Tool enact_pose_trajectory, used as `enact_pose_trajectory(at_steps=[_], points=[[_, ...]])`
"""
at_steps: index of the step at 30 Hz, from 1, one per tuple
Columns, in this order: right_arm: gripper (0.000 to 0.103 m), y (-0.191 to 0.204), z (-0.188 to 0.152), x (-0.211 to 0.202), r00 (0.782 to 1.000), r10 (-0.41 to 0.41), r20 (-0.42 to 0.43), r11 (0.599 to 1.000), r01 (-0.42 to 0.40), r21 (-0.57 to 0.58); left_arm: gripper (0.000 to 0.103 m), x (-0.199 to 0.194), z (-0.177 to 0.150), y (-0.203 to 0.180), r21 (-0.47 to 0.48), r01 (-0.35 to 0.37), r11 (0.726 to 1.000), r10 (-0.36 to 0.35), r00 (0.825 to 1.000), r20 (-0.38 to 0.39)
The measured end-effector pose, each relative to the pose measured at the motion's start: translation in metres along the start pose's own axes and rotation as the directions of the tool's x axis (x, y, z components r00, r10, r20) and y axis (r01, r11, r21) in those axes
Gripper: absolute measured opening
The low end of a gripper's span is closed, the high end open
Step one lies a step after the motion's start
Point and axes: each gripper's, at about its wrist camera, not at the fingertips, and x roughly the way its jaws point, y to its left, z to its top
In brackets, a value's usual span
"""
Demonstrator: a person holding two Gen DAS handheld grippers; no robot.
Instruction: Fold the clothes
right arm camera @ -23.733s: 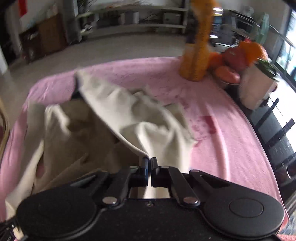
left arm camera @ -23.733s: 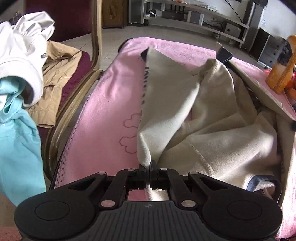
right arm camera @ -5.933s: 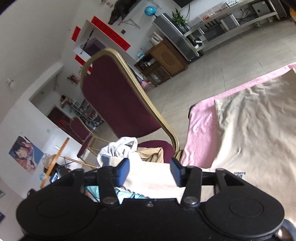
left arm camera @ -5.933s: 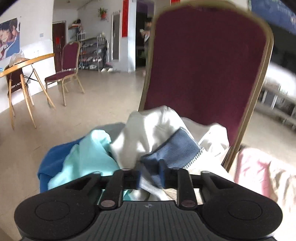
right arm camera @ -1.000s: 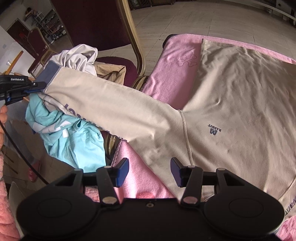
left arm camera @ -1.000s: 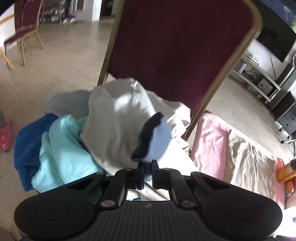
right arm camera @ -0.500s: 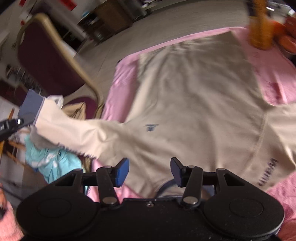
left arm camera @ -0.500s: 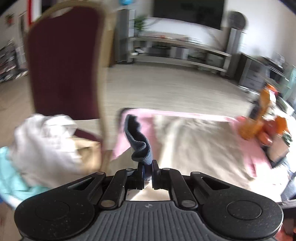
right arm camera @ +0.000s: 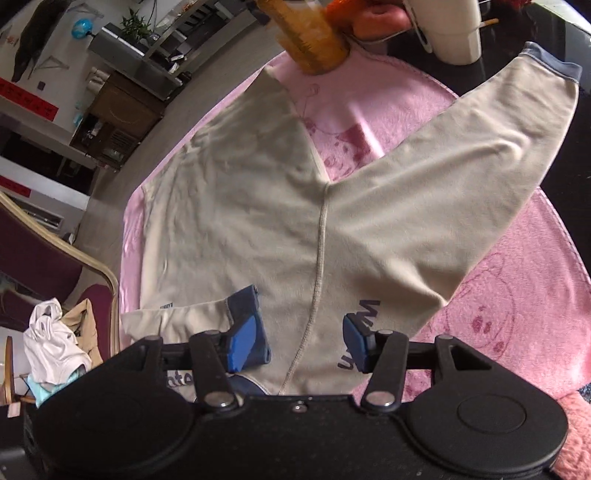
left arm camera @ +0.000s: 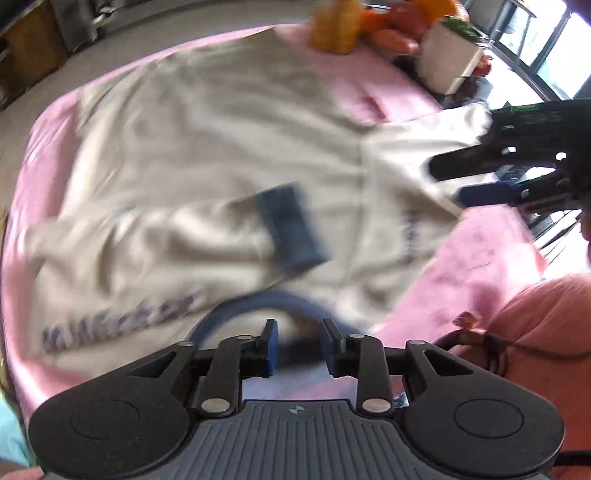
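Observation:
A beige sweatshirt (left arm camera: 207,140) lies spread on the pink blanket (left arm camera: 476,251). Its left sleeve is folded across the chest, and the blue cuff (left arm camera: 291,225) lies loose on the body. Just above the blue collar (left arm camera: 236,314), my left gripper (left arm camera: 299,347) has its jaws opening with nothing between them. In the right wrist view my right gripper (right arm camera: 303,343) hovers over the shoulder seam (right arm camera: 319,258), open and widening slightly, holding nothing. The folded cuff (right arm camera: 245,299) sits by its left finger. The right sleeve (right arm camera: 461,177) stretches up-right, and its cuff (right arm camera: 554,66) reaches the blanket's edge.
An orange jar (right arm camera: 310,37), fruit and a white pot (right arm camera: 450,29) stand at the table's far end. A maroon chair (right arm camera: 33,251) at the left holds a heap of clothes (right arm camera: 55,339). A person's pink sleeve (left arm camera: 535,332) is at the near right.
My left gripper swung from the chair side over the table, laid the blue cuff on the sweatshirt and let go. My right gripper moved across to the right shoulder.

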Motion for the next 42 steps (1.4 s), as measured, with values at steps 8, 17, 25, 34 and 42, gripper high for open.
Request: enact_pose_trajectory(at_steps=[8,17,25,34,42], points=[[0.049,0.056,-0.016,0.064,0.999,0.032,-0.010,0.991,-0.033,-0.129,0.020,-0.005,-0.027,0.151,-0.273,-0.294,0.916,0.324,0.943,0.071],[0.039,0.070,-0.034,0.110,0.993,-0.104,0.053,0.946,0.115,-0.303,0.027,0.021,-0.031,0.207,-0.436,-0.403,0.804,0.434,0.900,-0.031],[0.004,0.104,-0.072,0.095,0.966,-0.134,0.221,0.824,0.233,-0.517,0.030,0.008,-0.036,0.188,-0.396,-0.457,0.796,0.509,0.860,0.031],[0.004,0.118,-0.058,-0.003,0.949,0.112,0.295,0.900,0.029,-0.434,0.036,-0.034,-0.041,0.178,-0.496,-0.378,0.782,0.525,0.828,0.196],[0.004,0.085,-0.031,-0.016,0.943,-0.032,0.332,0.944,0.138,-0.301,0.036,-0.016,-0.034,0.169,-0.424,-0.388,0.818,0.489,0.857,0.159]])
